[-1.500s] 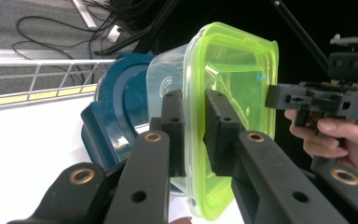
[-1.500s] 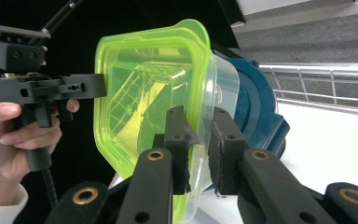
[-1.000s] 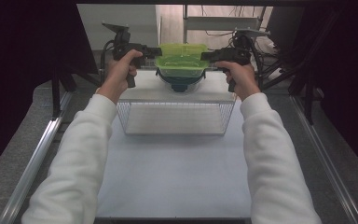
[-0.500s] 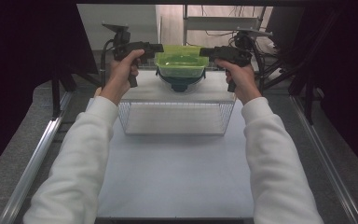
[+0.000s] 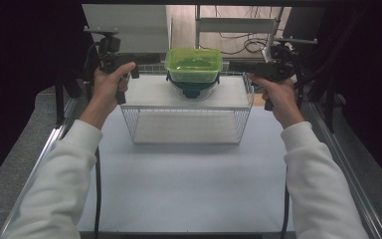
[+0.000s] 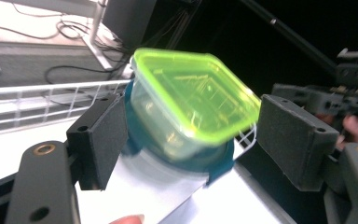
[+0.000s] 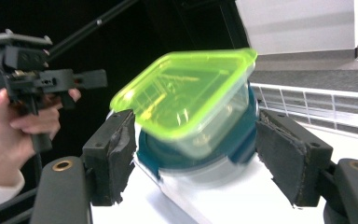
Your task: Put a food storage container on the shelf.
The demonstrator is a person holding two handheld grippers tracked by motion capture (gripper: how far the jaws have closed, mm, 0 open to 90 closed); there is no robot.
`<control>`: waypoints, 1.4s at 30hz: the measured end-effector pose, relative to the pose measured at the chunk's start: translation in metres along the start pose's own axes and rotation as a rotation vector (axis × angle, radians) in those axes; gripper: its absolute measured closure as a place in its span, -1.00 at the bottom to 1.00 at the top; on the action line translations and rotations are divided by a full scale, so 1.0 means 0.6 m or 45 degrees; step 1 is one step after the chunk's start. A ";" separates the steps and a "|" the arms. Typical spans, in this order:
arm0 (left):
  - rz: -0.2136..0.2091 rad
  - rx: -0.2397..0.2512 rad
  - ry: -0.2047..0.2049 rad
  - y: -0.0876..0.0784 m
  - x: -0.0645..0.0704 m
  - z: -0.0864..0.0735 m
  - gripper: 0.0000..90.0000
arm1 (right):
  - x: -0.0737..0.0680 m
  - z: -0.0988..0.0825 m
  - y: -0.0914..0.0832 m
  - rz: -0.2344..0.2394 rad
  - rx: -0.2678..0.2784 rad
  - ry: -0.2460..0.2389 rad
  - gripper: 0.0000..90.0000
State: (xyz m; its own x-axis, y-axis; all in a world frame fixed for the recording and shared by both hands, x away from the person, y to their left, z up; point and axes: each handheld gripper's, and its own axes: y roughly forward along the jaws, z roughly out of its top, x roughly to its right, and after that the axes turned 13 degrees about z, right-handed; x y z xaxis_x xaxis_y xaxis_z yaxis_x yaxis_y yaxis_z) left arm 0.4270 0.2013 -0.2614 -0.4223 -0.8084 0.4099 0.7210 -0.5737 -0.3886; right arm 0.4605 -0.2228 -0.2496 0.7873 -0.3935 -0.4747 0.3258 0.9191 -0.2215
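As jaws opened — left claw (image 5: 138,67), right claw (image 5: 236,66) clear green-lidded box (image 5: 194,64).

1. Work table (image 5: 189,189): pale white top, flat, w/ metal rails (image 5: 40,164) along both long sides
2. Floor (image 5: 10,164) beside table: grey, speckled, carpet-like
3. Left & right of table: black drapes (image 5: 25,59), very dark, no detail readable
4. Beyond far edge: white panel (image 5: 129,27) at left; wood-tone floor strip (image 5: 179,25) next to it
5. Far centre-right: grey metal desk frame (image 5: 238,25), loose black cables (image 5: 238,42) on floor beneath
6. Light: bright at far end, dim at the sides; source not visible
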 end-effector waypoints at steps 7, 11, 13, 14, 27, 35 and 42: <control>0.018 0.008 0.091 -0.044 0.017 -0.072 -0.48 | -0.026 -0.055 -0.047 -0.031 -0.037 -0.118 -0.37; -0.013 -0.016 0.112 -0.056 0.020 -0.130 -0.47 | -0.036 -0.104 -0.080 -0.047 -0.070 -0.164 -0.37; -0.003 -0.029 0.149 -0.061 0.022 -0.159 -0.46 | -0.040 -0.131 -0.094 -0.064 -0.097 -0.190 -0.37; -0.002 -0.041 0.157 -0.064 0.022 -0.177 -0.46 | -0.043 -0.146 -0.100 -0.065 -0.101 -0.196 -0.37; 0.089 -0.218 0.265 -0.057 0.016 -0.379 -0.46 | -0.035 -0.343 -0.110 -0.060 -0.216 -0.109 -0.36; 0.158 -0.366 0.284 -0.030 -0.002 -0.449 -0.47 | -0.020 -0.419 -0.093 -0.123 -0.355 -0.057 -0.36; 0.172 -0.354 0.307 -0.029 -0.002 -0.450 -0.50 | -0.015 -0.427 -0.096 -0.149 -0.341 -0.060 -0.36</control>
State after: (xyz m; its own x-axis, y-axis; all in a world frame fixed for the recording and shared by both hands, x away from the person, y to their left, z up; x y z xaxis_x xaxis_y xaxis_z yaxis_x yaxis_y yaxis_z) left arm 0.2667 0.1766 -0.4779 -0.4743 -0.8680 0.1472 0.6164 -0.4468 -0.6484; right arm 0.3002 -0.2772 -0.4508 0.7777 -0.4898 -0.3941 0.2714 0.8270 -0.4924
